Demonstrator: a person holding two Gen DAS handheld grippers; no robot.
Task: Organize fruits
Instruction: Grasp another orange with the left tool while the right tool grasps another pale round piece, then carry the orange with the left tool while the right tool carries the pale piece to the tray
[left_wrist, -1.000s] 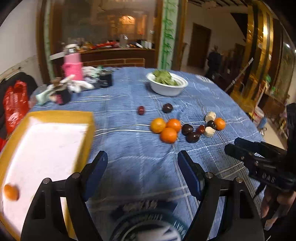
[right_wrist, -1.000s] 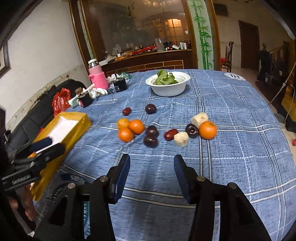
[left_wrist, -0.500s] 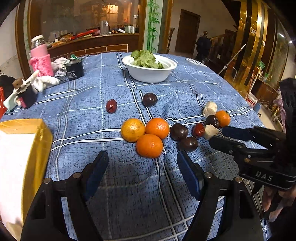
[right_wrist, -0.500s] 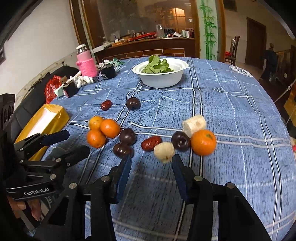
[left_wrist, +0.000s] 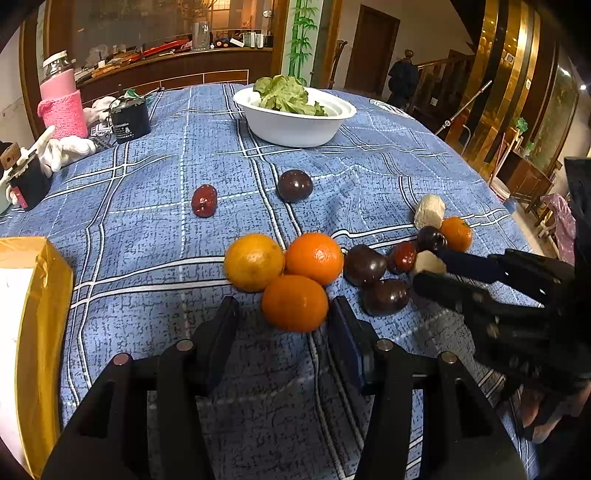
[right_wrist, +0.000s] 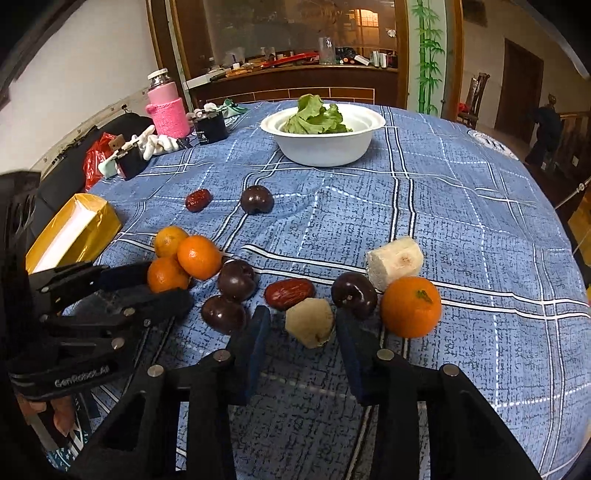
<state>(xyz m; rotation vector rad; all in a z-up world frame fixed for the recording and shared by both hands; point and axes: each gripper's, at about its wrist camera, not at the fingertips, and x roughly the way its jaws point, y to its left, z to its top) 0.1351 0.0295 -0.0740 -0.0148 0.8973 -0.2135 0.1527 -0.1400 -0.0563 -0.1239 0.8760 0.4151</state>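
Fruit lies on a blue checked tablecloth (left_wrist: 155, 229). Three oranges (left_wrist: 294, 302) sit together; my left gripper (left_wrist: 282, 317) is open with the nearest orange between its fingertips. Dark plums (left_wrist: 364, 265), red dates (left_wrist: 204, 200) and pale fruit pieces (left_wrist: 428, 211) lie around. My right gripper (right_wrist: 299, 328) is open, its fingers on either side of a beige fruit piece (right_wrist: 309, 322). A lone orange (right_wrist: 410, 307), a plum (right_wrist: 354, 294) and a white chunk (right_wrist: 395, 261) sit just right of it. The yellow box (left_wrist: 29, 332) is at the left.
A white bowl of lettuce (left_wrist: 295, 118) stands at the back. A pink bottle (left_wrist: 61, 99), a black jar (left_wrist: 130, 120) and white gloves (left_wrist: 66, 149) clutter the far left. The table edge curves away on the right (right_wrist: 569, 288).
Both grippers moved forward toward the fruit. The left one swung from the yellow box to the oranges and now brackets the nearest one. The right one now brackets the beige piece.
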